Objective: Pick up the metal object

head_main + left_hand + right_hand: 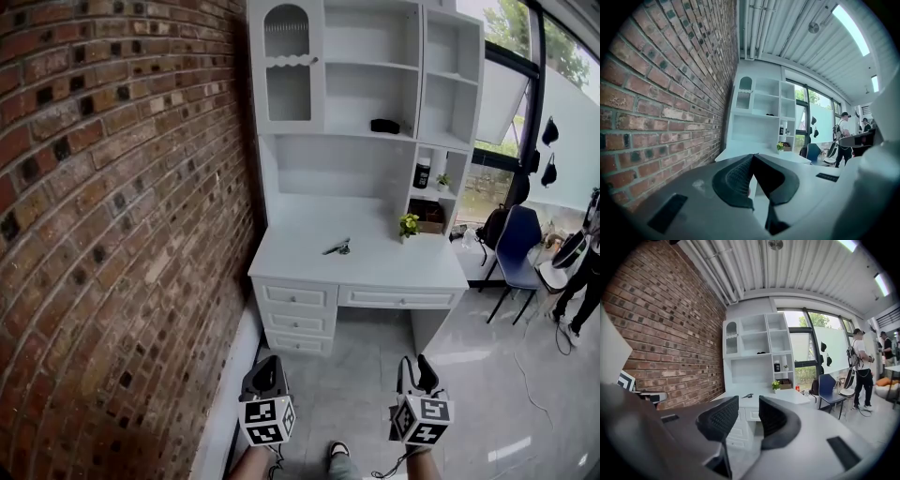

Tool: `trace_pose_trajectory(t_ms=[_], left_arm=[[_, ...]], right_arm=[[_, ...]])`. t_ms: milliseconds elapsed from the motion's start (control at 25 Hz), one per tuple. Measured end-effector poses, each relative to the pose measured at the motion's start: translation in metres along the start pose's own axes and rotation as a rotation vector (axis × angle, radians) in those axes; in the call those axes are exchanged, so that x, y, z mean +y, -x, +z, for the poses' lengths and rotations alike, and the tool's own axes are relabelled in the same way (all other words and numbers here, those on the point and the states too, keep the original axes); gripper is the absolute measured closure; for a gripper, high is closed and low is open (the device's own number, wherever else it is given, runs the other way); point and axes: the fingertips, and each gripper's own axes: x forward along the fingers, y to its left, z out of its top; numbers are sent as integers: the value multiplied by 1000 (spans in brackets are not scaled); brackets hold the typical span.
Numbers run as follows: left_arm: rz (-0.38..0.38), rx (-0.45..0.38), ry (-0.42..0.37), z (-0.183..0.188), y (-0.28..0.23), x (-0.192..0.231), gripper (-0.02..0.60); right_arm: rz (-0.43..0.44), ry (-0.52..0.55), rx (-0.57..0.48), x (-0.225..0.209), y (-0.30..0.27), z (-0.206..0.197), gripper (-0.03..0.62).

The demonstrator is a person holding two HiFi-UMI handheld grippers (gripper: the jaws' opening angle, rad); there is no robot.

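Nearest, the left gripper (267,364) has its jaws pressed together on nothing and the right gripper (416,366) has its jaws parted and empty, both well short of the desk (302,261), where the metal object (337,247) lies left of middle, nearer the front edge.

A small, dark metal object (337,247) lies flat on the white desk (375,267), mid-surface.

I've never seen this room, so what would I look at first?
The big red brick wall fills the whole left side. Beside it stands a white desk with shelves above; a small metal object lies on its top, left of a little green plant.
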Motion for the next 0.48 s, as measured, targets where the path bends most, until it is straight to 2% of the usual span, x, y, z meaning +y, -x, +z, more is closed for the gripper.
trace_pose_trajectory(t_ms=[480], left_arm=[[55, 10, 31, 11, -112, -5, 569]], right_arm=[[52, 18, 27, -36, -124, 21, 464]])
